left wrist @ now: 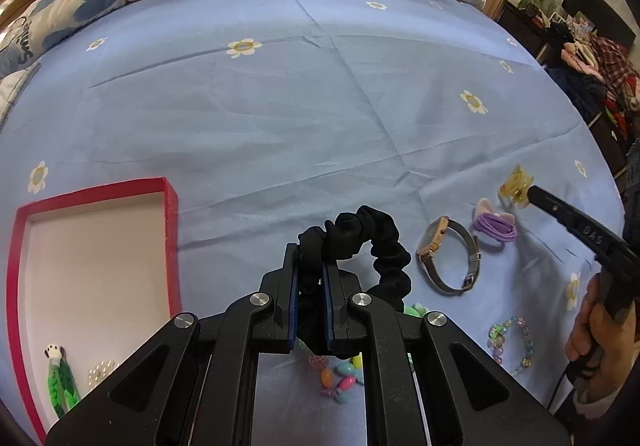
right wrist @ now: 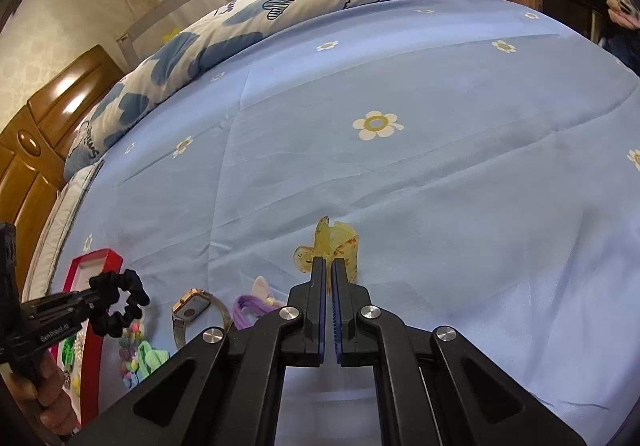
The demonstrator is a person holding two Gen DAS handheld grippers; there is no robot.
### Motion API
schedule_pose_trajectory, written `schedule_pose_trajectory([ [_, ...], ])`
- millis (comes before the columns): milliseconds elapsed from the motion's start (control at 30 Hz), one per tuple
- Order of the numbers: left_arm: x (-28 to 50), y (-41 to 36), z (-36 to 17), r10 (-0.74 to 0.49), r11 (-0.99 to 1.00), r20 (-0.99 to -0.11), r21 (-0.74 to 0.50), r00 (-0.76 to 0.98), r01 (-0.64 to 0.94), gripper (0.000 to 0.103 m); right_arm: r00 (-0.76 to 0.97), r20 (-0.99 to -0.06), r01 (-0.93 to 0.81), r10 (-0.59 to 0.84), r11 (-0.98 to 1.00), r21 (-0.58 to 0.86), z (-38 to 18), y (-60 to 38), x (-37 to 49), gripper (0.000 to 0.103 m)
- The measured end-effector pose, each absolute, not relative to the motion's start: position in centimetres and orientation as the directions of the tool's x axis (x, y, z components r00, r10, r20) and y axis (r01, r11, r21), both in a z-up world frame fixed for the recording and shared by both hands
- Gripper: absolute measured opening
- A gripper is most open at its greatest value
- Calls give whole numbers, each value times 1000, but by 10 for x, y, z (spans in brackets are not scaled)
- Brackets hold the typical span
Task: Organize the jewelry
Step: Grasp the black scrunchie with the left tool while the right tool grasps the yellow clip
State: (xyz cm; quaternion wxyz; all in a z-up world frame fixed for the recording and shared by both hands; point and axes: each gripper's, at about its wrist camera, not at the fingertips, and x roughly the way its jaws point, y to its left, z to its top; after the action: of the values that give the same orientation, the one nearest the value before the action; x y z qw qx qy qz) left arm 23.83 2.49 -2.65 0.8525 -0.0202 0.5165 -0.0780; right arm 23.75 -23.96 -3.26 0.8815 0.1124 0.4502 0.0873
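The black scrunchie (left wrist: 372, 246) hangs pinched between the pads of the left gripper (left wrist: 310, 278), lifted clear of the blue flowered bedsheet (left wrist: 280, 106) and just right of the red box (left wrist: 170, 230), which lies to the gripper's left with a green braided clip (left wrist: 62, 386) and a pearl piece (left wrist: 102, 370) already inside. Doing this step well likely means carrying the scrunchie leftward over the box's red wall, keeping it high enough that the drooping loop does not snag the rim, then parting the fingers only once the loop is over the bare white floor. The loop stands roughly upright, its ring arching up and to the right from the pinch, so its long axis runs across the view, pointing toward the watch (left wrist: 446, 254). The right gripper (right wrist: 328, 266) is pressed nearly together on the yellow claw clip (right wrist: 332, 246), which sits on the sheet well right of the purple hair tie (left wrist: 496, 228); I judge it gripped, though the contact is partly hidden. A beaded bracelet (left wrist: 514, 344) waits nearby.
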Motion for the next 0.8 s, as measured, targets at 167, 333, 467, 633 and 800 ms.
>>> schedule_pose_trajectory([
  [167, 231, 26, -21, -166, 985, -872, -128, 460, 113, 8, 574, -775, -4, 262, 948, 318, -37, -245, 239, 25],
  [333, 227, 24, -22, -174, 984, -874, -134, 454, 119, 8, 577, -780, 13, 240, 953, 302, -42, -238, 243, 48],
  [467, 225, 22, -25, -177, 983, -878, -136, 445, 122, 8, 566, -792, 40, 230, 951, 305, -50, -233, 255, 48],
  [633, 222, 24, -24, -180, 983, -877, -140, 445, 121, 8, 556, -800, 48, 225, 952, 301, -55, -232, 257, 43],
  [800, 219, 28, -20, -187, 982, -870, -153, 456, 111, 8, 578, -779, 19, 245, 950, 312, -46, -232, 247, 39],
])
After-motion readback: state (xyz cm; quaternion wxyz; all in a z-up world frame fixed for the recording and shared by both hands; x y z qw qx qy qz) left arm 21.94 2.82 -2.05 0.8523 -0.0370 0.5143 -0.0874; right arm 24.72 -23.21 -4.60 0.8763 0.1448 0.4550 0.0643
